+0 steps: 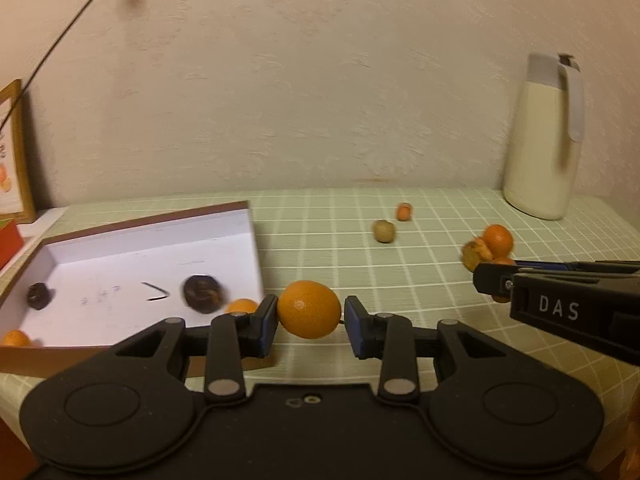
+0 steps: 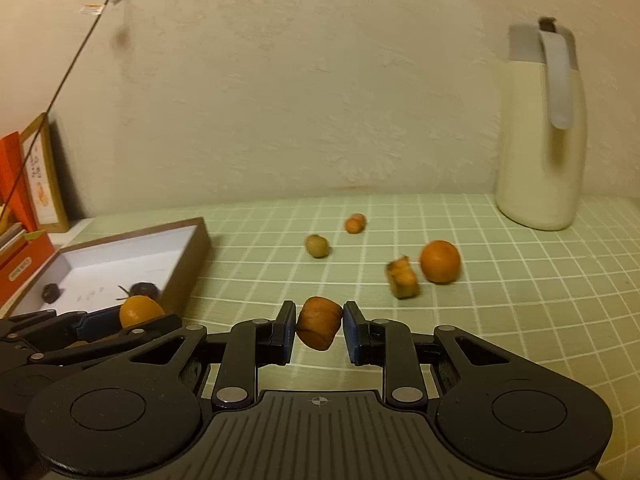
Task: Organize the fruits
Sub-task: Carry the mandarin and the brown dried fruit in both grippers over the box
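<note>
My left gripper [image 1: 310, 318] is shut on an orange kumquat [image 1: 309, 309], held just right of the white-lined brown box [image 1: 152, 240]. The box holds two dark dried fruits [image 1: 202, 294] and small orange fruits [image 1: 16, 338]. My right gripper [image 2: 319, 325] is shut on a brown-orange dried fruit [image 2: 319, 322], above the green checked cloth [image 2: 500, 320]. On the cloth lie a round orange [image 2: 440, 261], a tan dried piece [image 2: 403, 282], a greenish-brown fruit [image 2: 317, 245] and small orange fruits [image 2: 355, 223]. The left gripper with its kumquat [image 2: 140, 310] shows at the left of the right wrist view.
A cream thermos jug [image 2: 540, 128] stands at the back right against the wall. A framed picture [image 2: 44, 176] and orange boxes [image 2: 20, 256] stand at the left. A dark cable [image 2: 68, 76] hangs down the wall. The right gripper's side [image 1: 560, 304] reaches in from the right.
</note>
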The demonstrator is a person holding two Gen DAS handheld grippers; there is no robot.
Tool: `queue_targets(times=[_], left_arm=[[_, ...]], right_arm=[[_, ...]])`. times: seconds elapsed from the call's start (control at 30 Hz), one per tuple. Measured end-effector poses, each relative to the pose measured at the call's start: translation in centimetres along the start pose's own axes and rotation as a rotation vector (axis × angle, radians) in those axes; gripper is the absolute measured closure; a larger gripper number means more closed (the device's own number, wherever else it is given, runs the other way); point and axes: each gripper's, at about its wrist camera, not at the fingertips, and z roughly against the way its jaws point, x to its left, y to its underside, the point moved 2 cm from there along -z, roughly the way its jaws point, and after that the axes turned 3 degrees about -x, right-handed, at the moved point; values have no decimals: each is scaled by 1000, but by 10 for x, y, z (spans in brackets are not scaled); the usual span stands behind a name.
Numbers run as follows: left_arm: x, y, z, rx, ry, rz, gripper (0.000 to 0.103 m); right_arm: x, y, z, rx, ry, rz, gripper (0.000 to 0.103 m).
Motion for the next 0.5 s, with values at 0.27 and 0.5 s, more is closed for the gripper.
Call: queue_targets(times=[0.27,0.5], left_arm=[[31,-1,11,-9,-64,44,77],[57,1,22,-21,-115,77,77]], right_arm=[[34,-4,1,-18,-61,43,77],[66,-5,2,-25,-121,75,77]])
